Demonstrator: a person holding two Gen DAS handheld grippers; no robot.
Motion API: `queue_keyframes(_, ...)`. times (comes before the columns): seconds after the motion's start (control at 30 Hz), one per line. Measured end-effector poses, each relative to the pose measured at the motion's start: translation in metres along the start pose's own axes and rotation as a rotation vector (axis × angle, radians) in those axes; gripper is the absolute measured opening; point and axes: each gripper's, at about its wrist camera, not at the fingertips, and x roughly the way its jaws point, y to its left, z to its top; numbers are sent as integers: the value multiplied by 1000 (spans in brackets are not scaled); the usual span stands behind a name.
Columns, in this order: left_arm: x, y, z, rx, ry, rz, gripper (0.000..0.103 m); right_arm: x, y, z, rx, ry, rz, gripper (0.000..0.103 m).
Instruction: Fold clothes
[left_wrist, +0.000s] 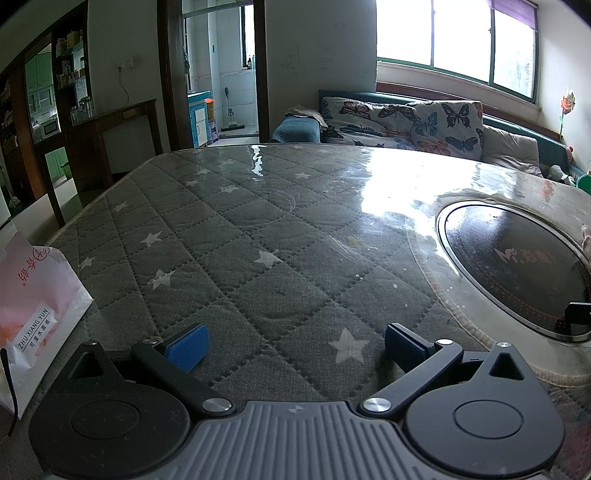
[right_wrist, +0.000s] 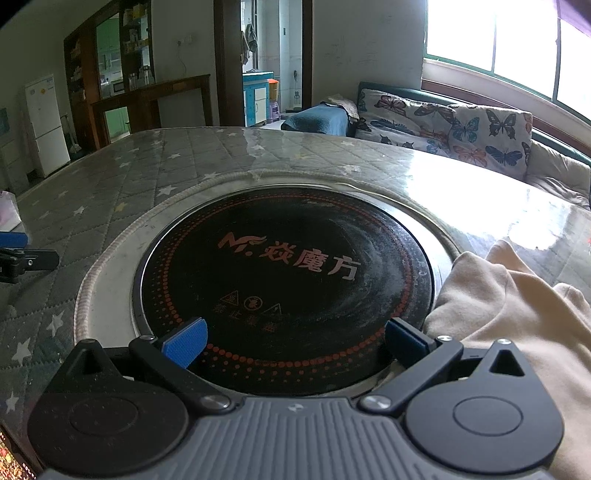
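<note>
Home living room: butterfly-cushioned sofa (left_wrist: 402, 122); fridge (right_wrist: 46, 123); quilted table (left_wrist: 240, 236)

right gripper (right_wrist: 295, 341) gapes over the black cooktop (right_wrist: 284, 284), beige garment (right_wrist: 517, 306) just beside.

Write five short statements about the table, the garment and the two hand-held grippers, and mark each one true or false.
1. The left hand-held gripper is open and holds nothing. True.
2. The right hand-held gripper is clamped on the beige garment. False: its jaws are open and empty, with the garment lying just to its right.
3. The beige garment is neatly folded into a square. False: it lies bunched in loose folds.
4. A round black cooktop is set into the table. True.
5. The beige garment covers the whole cooktop. False: it lies at the cooktop's right edge, and the printed surface is in plain view.
</note>
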Motion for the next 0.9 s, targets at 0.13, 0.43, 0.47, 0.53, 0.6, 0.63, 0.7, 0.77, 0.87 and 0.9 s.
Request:
queue_keyframes(0.13, -1, 0, 0, 0, 1, 0, 103, 0, -1, 0, 1, -1, 1, 103)
queue_keyframes(0.43, 0, 0, 0, -1, 0, -1, 103, 0, 1, 0, 2, -2, 0, 103)
queue_keyframes(0.47, 0, 0, 0, -1, 0, 0, 103, 0, 1, 0, 2, -1, 0, 103)
queue_keyframes(0.53, 0, 0, 0, -1, 0, 0, 103, 0, 1, 0, 2, -1, 0, 103)
queue_keyframes(0.6, 0, 0, 0, -1, 0, -1, 103, 0, 1, 0, 2, -1, 0, 103)
queue_keyframes(0.63, 0, 0, 0, -1, 1, -1, 103, 0, 1, 0, 2, -1, 0, 103)
queue_keyframes(0.7, 0, 0, 0, -1, 1, -1, 103, 0, 1, 0, 2, -1, 0, 103)
queue_keyframes(0.77, 0, 0, 0, -1, 1, -1, 103, 0, 1, 0, 2, -1, 0, 103)
queue_keyframes(0.87, 0, 0, 0, -1, 0, -1, 103, 0, 2, 0, 2, -1, 0, 103)
queue_keyframes(0.9, 0, 0, 0, -1, 0, -1, 103, 0, 2, 0, 2, -1, 0, 103)
